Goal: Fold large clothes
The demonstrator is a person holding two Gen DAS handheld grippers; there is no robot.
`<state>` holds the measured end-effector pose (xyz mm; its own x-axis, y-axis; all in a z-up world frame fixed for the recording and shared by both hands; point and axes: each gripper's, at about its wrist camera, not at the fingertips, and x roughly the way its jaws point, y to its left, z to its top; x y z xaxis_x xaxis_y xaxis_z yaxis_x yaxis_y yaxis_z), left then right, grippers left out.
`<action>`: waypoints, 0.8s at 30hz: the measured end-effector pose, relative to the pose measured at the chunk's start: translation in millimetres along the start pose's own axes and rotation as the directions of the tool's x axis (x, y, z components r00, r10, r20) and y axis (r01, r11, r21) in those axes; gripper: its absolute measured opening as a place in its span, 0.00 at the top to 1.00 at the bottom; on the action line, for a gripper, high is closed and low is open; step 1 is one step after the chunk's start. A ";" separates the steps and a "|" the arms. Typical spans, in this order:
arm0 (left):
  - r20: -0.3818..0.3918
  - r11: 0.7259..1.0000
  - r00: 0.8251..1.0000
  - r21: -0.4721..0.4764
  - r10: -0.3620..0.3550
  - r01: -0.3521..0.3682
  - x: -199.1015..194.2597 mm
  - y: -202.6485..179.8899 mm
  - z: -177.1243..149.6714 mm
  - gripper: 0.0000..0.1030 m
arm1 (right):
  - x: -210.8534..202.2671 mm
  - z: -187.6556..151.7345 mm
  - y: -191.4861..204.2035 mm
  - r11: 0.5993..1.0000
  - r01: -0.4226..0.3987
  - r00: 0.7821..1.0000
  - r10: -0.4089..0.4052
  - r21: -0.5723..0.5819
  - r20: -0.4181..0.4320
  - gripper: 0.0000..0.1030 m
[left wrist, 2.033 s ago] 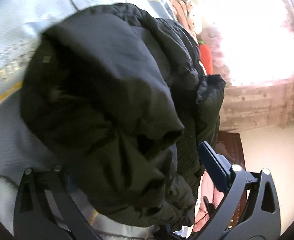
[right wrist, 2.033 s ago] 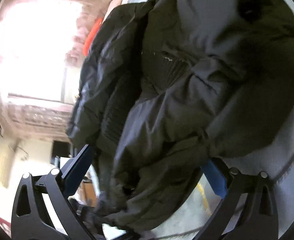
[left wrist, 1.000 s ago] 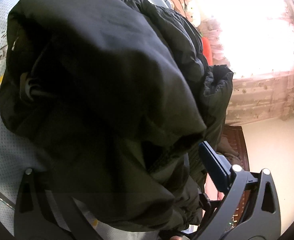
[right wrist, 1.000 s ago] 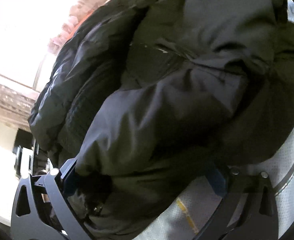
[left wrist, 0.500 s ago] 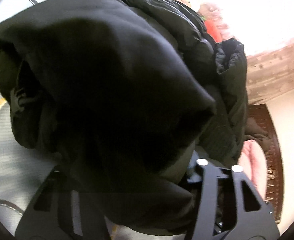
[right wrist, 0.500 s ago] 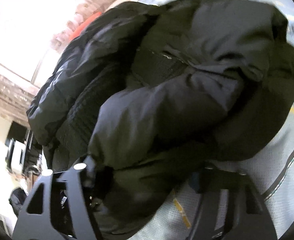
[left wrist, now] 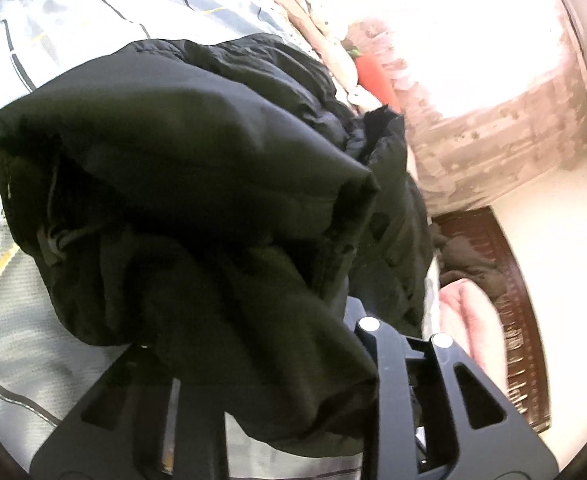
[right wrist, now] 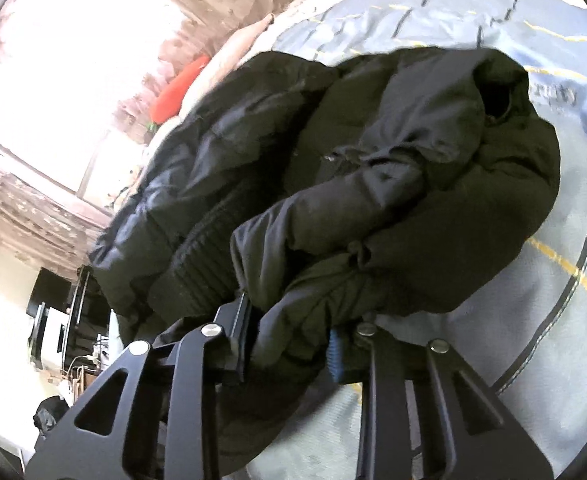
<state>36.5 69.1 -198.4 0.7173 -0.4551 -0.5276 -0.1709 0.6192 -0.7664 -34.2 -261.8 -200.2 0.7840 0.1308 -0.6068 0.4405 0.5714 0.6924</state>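
Both claws, left (left wrist: 253, 344) and right (right wrist: 289, 340), angled downward, closing on black jacket (right wrist: 373, 184).

1 black jacket (left wrist: 181, 168), 1 bedspread (left wrist: 93, 12), 2 tools

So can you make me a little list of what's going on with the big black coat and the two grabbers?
garment: black jacket, bunched in a heap
lying on: pale blue bedspread with yellow and dark lines
left gripper: jaws closing, jacket fabric between them
right gripper: jaws closing, jacket edge between them
behind the jacket: red cushion, bright curtained window
fold: not neat yet
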 end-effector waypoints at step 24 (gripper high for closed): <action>-0.079 0.984 0.997 -0.180 -0.018 0.004 102.8 -142.6 177.5 0.71 | 101.1 173.3 175.6 0.983 -0.010 0.997 0.025 -0.183 0.077 0.72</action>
<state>254.6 47.7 -78.4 0.6646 -0.5157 -0.5407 -0.2869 0.4920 -0.8219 198.2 -288.6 -72.3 0.8262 0.0821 -0.5574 0.3448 0.7087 0.6155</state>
